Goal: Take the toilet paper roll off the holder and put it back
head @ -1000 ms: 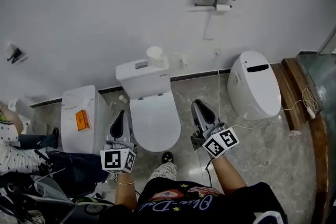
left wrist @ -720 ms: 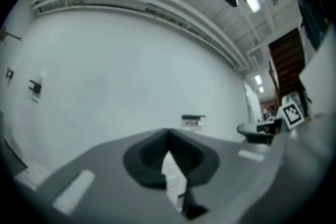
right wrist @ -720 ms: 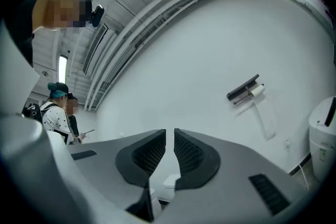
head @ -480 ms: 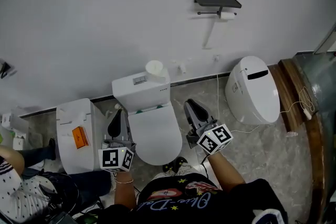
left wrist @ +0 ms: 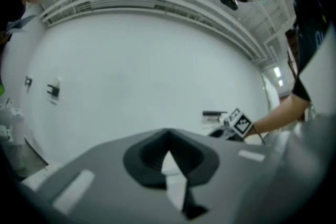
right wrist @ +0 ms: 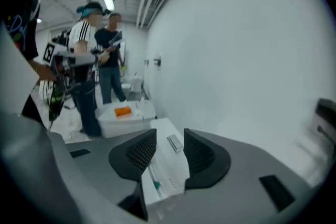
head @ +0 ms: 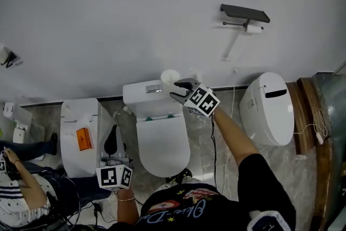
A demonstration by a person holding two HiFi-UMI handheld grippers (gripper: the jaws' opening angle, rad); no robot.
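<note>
Toilet paper roll (head: 254, 28): it is hanging on the wall holder (head: 244, 11) under the holder's black shelf, with a loose tail (head: 231, 50) trailing down the wall.
Right gripper (head: 181, 89): it is reaching over the toilet cistern (head: 148, 96), well apart from the holder. Its jaws have just been opening and are standing wide with nothing between them (only the cistern lid is showing through the gap).
Left gripper (head: 111, 133): it is hanging low beside the toilet bowl, jaws pressed together and gripping nothing.
White round thing (head: 170, 77): it is standing on the cistern just beside the right gripper; I cannot tell whether it is a second roll or a cup.
Handling: the roll is probably going to feel light and soft, denting under a hard pinch and spinning freely on its bar, and the tail is likely to tear if pulled.
Where to hold: gripping across the wound body near its middle is looking safest, never by the tail.
</note>
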